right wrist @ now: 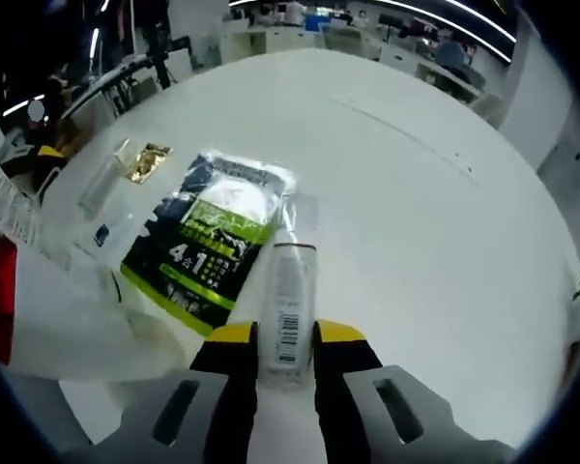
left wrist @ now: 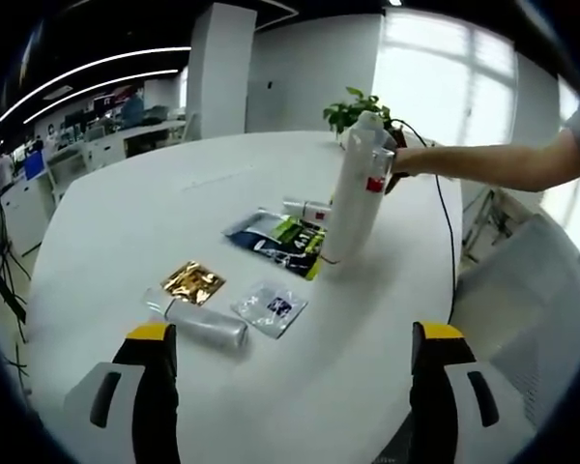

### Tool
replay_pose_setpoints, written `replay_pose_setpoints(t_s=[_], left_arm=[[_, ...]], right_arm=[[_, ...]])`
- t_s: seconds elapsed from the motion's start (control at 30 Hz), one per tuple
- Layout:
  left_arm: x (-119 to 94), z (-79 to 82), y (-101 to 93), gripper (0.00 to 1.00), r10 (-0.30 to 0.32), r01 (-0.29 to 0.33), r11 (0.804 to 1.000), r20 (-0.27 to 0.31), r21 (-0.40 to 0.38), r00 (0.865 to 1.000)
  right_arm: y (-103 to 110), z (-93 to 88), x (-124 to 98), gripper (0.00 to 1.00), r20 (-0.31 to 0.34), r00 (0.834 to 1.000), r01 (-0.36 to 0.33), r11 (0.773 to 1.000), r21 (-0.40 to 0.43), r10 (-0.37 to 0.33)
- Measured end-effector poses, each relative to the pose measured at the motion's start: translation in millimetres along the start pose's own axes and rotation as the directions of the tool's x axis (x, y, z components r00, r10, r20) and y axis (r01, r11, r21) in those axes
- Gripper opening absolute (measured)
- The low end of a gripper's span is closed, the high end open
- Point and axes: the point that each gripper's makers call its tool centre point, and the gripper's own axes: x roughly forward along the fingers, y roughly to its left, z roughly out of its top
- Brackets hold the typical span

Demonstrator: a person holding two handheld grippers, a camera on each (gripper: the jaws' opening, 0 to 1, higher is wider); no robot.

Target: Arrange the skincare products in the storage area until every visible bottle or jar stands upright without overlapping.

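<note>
On a broad white table (left wrist: 126,222), we see skincare items spread out. From the left gripper view, our left gripper (left wrist: 290,387) hangs above the near edge with its two yellow-tipped black jaws spread wide and nothing between them. Just ahead of its left jaw lies a clear tube (left wrist: 198,324) on its side, with a gold foil sachet (left wrist: 193,282) touching its far side and a small clear sachet (left wrist: 271,307) just to its right. Farther off, a large white bottle (left wrist: 353,188) with a red label stands tilted, its base on the edge of a dark packet with green print (left wrist: 280,242). A person's hand (left wrist: 403,162) reaches in from the right beside that bottle, though we cannot tell whether it is touching it. A potted plant (left wrist: 353,108) sits behind.

From the right gripper view, our right gripper (right wrist: 286,340) has its jaws drawn narrow around a slim white tube with a barcode (right wrist: 288,314), which lies along the table pointing away from us, its lower end pinched between the yellow tips. The dark packet (right wrist: 208,246) lies just left of the tube, touching it. The white bottle (right wrist: 39,319) looms large and blurred at the left edge.
</note>
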Motion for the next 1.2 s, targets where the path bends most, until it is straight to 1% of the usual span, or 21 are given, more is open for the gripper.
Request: replay_pose_setpoints(t_s=[0.13,0.23,0.27,0.3,0.37,0.4,0.47,0.5,0.57,0.67,0.7,0.73,0.77,0.8,0.83,0.87,1.0,1.07,1.1,1.13,1.2], left_arm=[[-0.4,-0.4,-0.2,0.93,0.0,0.0,1.0,-0.002,0.001,1.0],[-1.1,0.6,-0.2,0.93,0.0,0.0,1.0,0.002,-0.001,1.0],[-1.4,1.5,-0.4,0.93,0.001,-0.001,1.0,0.005,-0.004,1.0],[-1.6,2.0,-0.4,0.93,0.001,-0.001,1.0,0.007,-0.004,1.0],[-1.8,3.0,0.0,0.93,0.003,-0.003,1.0,0.011,-0.002,1.0],[-1.7,3.3,0.1,0.93,0.003,-0.003,1.0,0.012,-0.001,1.0],[-1.9,4.1,-0.4,0.92,0.002,-0.002,1.0,0.012,-0.001,1.0],[-1.9,4.7,-0.7,0.92,0.002,-0.002,1.0,0.014,0.001,1.0],[-2.0,5.8,-1.6,0.92,0.0,0.0,1.0,0.015,0.004,1.0],[-1.4,8.0,-2.6,0.92,-0.005,0.005,1.0,0.019,0.006,1.0],[-1.4,8.8,-3.2,0.92,-0.007,0.007,1.0,0.021,0.006,1.0],[-1.6,9.8,-4.3,0.92,-0.01,0.01,1.0,0.023,0.006,1.0],[-1.6,10.3,-4.8,0.92,-0.012,0.012,1.0,0.024,0.007,1.0],[-1.7,10.6,-5.1,0.91,-0.014,0.014,1.0,0.025,0.009,1.0],[-2.0,11.3,-5.5,0.91,-0.015,0.014,1.0,0.028,0.017,0.999],[-2.2,11.5,-5.7,0.91,-0.015,0.014,1.0,0.029,0.019,0.999],[-2.5,12.5,-7.3,0.91,-0.017,0.017,1.0,0.029,0.02,0.999],[-3.1,14.2,-8.1,0.91,-0.018,0.018,0.999,0.031,0.027,0.999],[-3.2,15.6,-8.7,0.91,-0.02,0.019,0.999,0.032,0.034,0.999],[-3.3,16.6,-8.6,0.91,-0.018,0.017,0.999,0.033,0.04,0.999],[-3.1,17.7,-9.4,0.9,-0.02,0.018,0.998,0.027,0.061,0.999]], right_arm=[[-3.0,1.1,0.9,0.2,0.001,1.0,0.01,1.0,0.015,-0.01],[-2.3,1.4,-0.5,0.19,0.013,1.0,0.011,0.999,0.044,-0.012],[-0.9,1.6,-1.1,0.19,0.03,1.0,0.003,0.996,0.089,-0.006],[0.5,1.5,-1.5,0.19,0.048,0.999,-0.006,0.993,0.115,0.0],[1.1,0.5,-2.3,0.19,0.078,0.997,-0.038,0.978,0.207,0.022],[1.6,0.7,-3.3,0.19,0.102,0.994,-0.067,0.965,0.253,0.042],[2.1,-1.0,-5.5,0.19,0.123,0.991,-0.094,0.948,0.303,0.059],[-2.5,0.1,-4.8,0.19,0.135,0.989,-0.099,0.945,0.312,0.059],[-1.4,-0.5,-8.8,0.19,0.173,0.982,-0.134,0.915,0.381,0.071],[-1.8,3.9,-17.4,0.19,0.254,0.962,-0.21,0.852,0.479,0.095],[-2.1,4.7,-19.7,0.19,0.272,0.957,-0.227,0.838,0.496,0.098],[-1.7,6.0,-23.9,0.19,0.298,0.949,-0.249,0.818,0.519,0.1],[-2.0,6.5,-26.7,0.19,0.314,0.944,-0.26,0.806,0.532,0.098],[-4.4,6.4,-30.7,0.19,0.337,0.938,-0.271,0.783,0.56,0.083],[-4.7,6.5,-32.0,0.19,0.345,0.935,-0.277,0.779,0.563,0.083],[-4.0,6.2,-35.8,0.19,0.365,0.927,-0.298,0.762,0.576,0.086],[-1.0,-2.2,-43.3,0.19,0.363,0.928,-0.289,0.772,0.566,0.081],[2.0,-6.0,-48.1,0.19,0.372,0.925,-0.293,0.769,0.568,0.078],[4.2,-7.5,-51.5,0.19,0.385,0.92,-0.301,0.76,0.576,0.072],[4.8,-8.5,-53.6,0.19,0.392,0.917,-0.305,0.756,0.579,0.07],[7.9,-12.9,-58.2,0.19,0.396,0.916,-0.305,0.756,0.579,0.066]])
